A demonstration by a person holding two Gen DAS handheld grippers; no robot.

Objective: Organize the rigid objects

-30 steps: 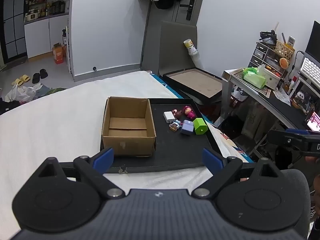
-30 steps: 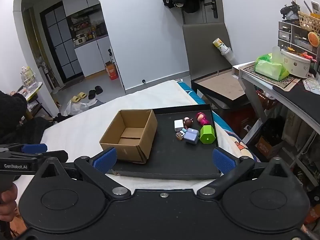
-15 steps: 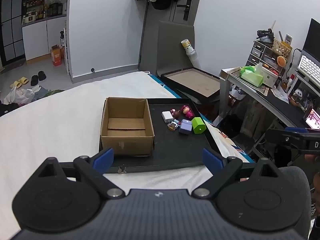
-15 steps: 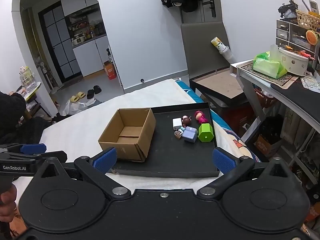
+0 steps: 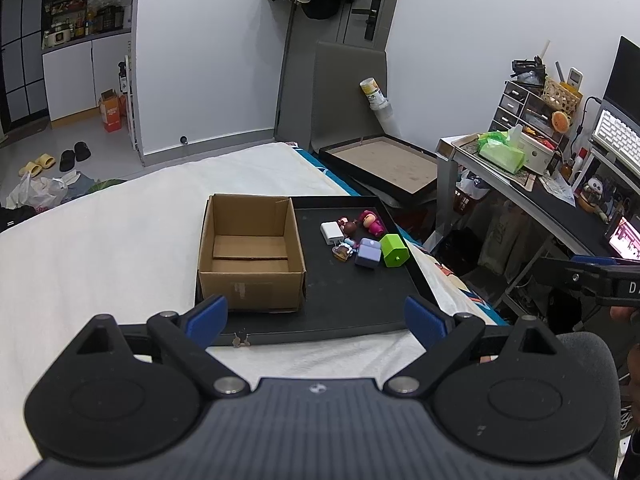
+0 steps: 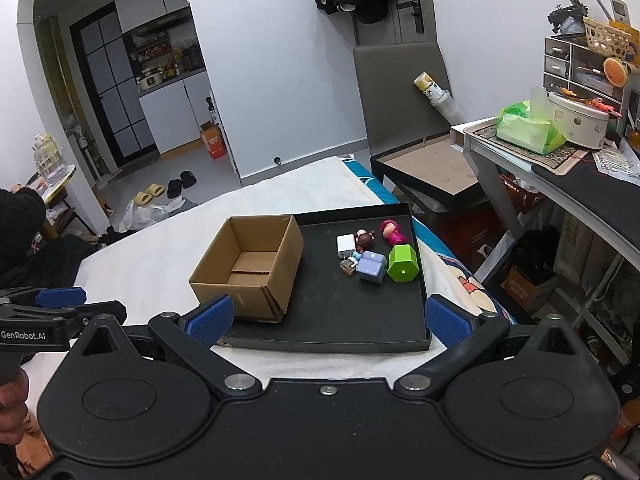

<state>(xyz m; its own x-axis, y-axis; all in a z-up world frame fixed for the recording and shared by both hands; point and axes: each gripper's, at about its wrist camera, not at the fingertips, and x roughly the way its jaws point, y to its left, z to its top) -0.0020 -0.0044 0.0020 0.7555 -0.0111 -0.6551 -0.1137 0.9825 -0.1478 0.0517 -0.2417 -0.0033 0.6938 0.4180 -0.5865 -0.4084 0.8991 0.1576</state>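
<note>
Both of my grippers have drawn back slightly from the black tray, which lies on the white bed. My left gripper and right gripper hover before the tray's near edge, jaws spread wide and holding nothing, likely poised to choose a toy. On the tray's left sits an empty cardboard box. On its right cluster a green block, lilac block, white charger and small figurines.
</note>
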